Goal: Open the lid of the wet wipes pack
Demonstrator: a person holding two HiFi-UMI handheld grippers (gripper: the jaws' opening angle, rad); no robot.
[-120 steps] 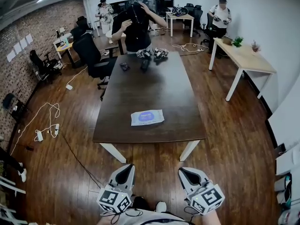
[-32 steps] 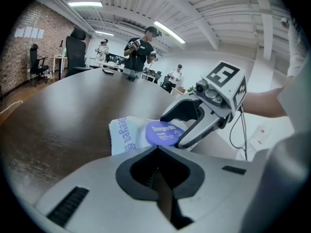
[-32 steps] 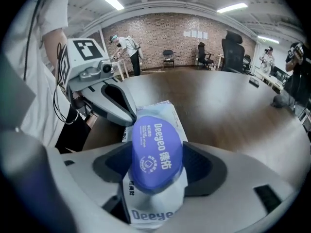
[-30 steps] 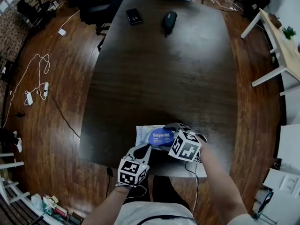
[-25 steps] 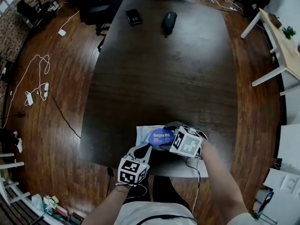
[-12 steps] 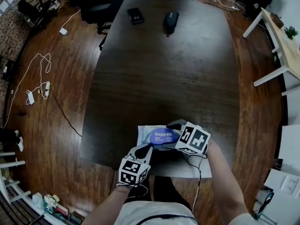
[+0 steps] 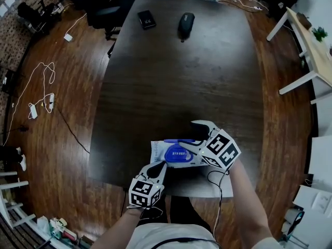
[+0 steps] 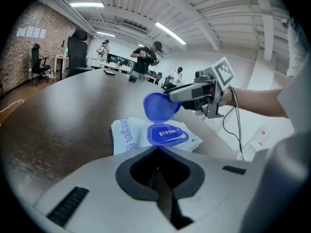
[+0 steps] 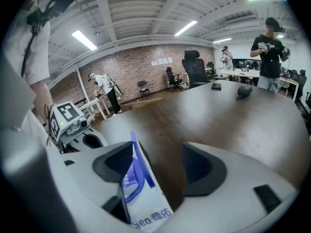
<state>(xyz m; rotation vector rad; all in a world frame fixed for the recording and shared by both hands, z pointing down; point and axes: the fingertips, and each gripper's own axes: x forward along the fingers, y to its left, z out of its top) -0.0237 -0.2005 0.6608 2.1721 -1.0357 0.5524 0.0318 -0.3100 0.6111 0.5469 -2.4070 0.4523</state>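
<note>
The white wet wipes pack (image 7: 161, 152) lies flat near the front edge of the dark table (image 7: 181, 77). Its blue lid (image 8: 158, 106) stands swung up from the blue label (image 8: 166, 135). My right gripper (image 7: 196, 134) reaches over the pack from the right, fingertips at the lid's top edge. In the right gripper view the lid (image 9: 139, 171) stands edge-on between the jaws, against the left finger, with a wide gap on its other side; the right gripper (image 9: 158, 149) is open. My left gripper (image 7: 158, 166) is shut, its tip at the pack's near edge (image 8: 156, 152).
A black wallet-like item (image 7: 147, 18) and a black case (image 7: 185, 21) lie at the table's far end. An office chair (image 7: 98, 1) stands at the far left corner, a light wooden table (image 7: 306, 40) to the right, cables (image 7: 39, 87) on the floor. People stand in the background.
The right gripper has drawn back to the right and up, and the blue lid has swung from flat to upright. The left gripper has stayed at the pack's near edge.
</note>
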